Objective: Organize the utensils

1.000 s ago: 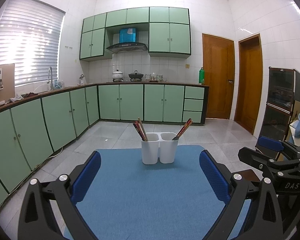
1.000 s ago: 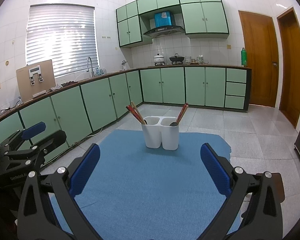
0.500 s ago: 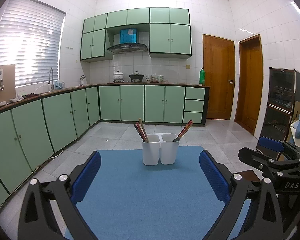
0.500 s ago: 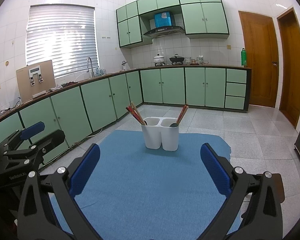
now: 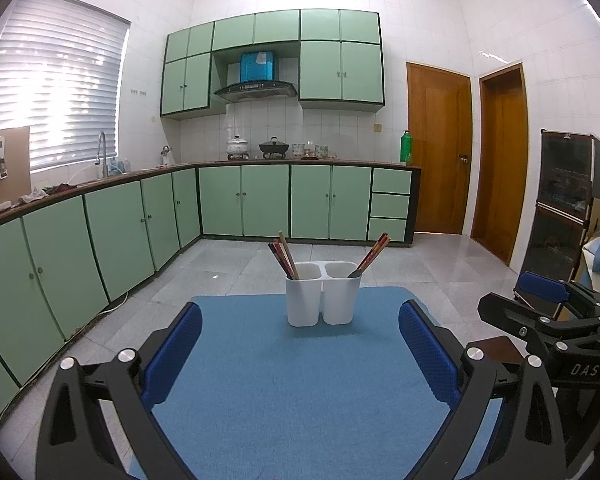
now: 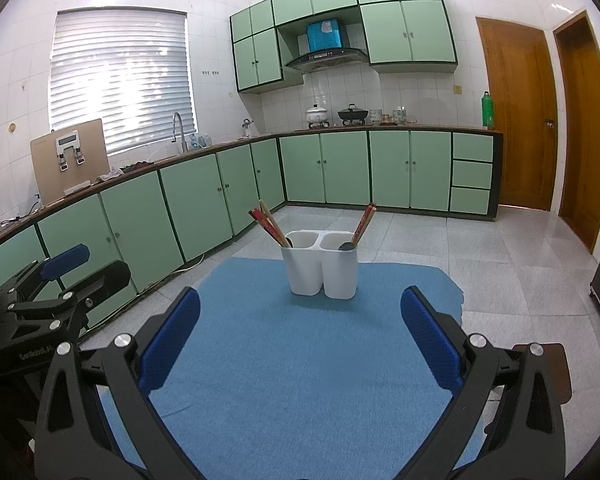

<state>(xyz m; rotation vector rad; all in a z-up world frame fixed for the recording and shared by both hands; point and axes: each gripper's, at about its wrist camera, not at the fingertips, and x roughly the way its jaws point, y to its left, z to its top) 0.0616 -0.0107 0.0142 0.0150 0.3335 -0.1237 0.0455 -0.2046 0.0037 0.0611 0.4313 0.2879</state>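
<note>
The white two-compartment utensil holder [image 5: 323,295] stands upright mid-bench on the blue mat [image 5: 300,392], chopsticks [image 5: 285,255] leaning in its left cup, more with a spoon in the right; left tool [image 5: 300,354] and right tool [image 6: 300,344] hang back, both spread wide and empty, apparently sorting done

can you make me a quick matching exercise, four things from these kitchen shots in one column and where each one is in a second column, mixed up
Things:
1. chopsticks
2. spoon
3. green bottle
4. holder

Places:
A. on the far counter, near the door
B. left cup of the holder
C. on the blue mat
D. right cup of the holder

Pairs: 1-B, 2-D, 3-A, 4-C
</note>
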